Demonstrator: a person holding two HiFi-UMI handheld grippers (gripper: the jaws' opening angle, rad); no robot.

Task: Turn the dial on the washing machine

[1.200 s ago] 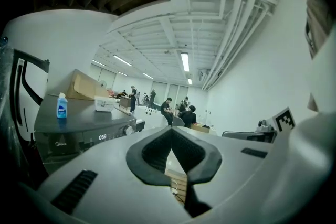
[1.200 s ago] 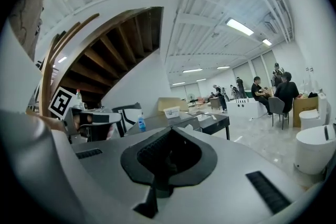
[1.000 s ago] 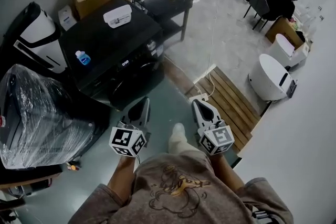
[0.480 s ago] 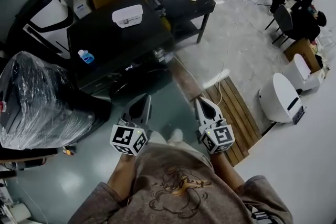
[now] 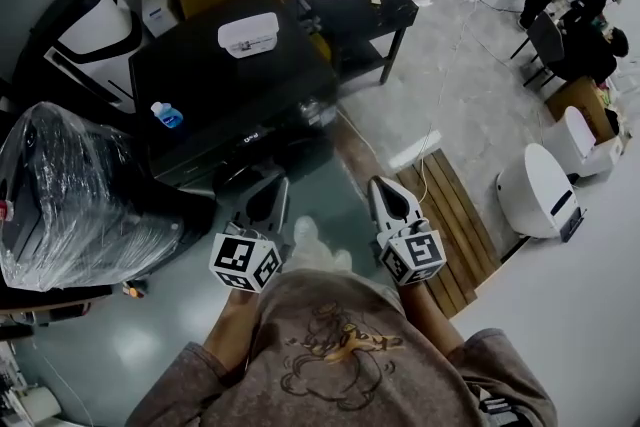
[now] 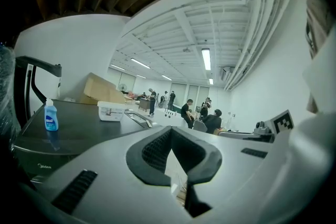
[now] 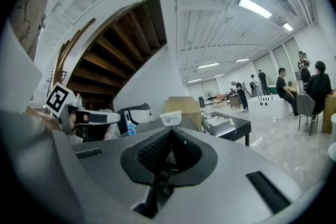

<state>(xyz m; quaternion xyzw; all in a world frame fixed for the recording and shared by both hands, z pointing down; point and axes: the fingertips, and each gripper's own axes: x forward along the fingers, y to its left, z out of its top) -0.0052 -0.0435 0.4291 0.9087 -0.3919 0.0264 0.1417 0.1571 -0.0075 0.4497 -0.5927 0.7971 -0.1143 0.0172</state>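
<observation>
While both grippers hang in the air short of the washing machine (image 5: pixel 215 80), neither has hold of anything. The left gripper (image 5: pixel 268 185) has its jaws pressed together at the tips with nothing between them, and the right gripper (image 5: pixel 386 187) is likewise fully closed and empty.

The machine stands just ahead of the left gripper, and ahead and to the left of the right one. From the head view its dark front is seen steeply from above. Only a small lit display (image 5: pixel 250 137) shows there, and the dial cannot be picked out.

In the left gripper view that gripper's own body covers most of the machine's front, leaving the top and one corner. A blue bottle (image 5: pixel 167 114) and a white box (image 5: pixel 248 33) rest on the top, beyond the left jaws. In the right gripper view the closed jaws block most of the machine. Left of the left gripper, a plastic-wrapped bulk (image 5: pixel 80 195) is cut off by the frame edge.
</observation>
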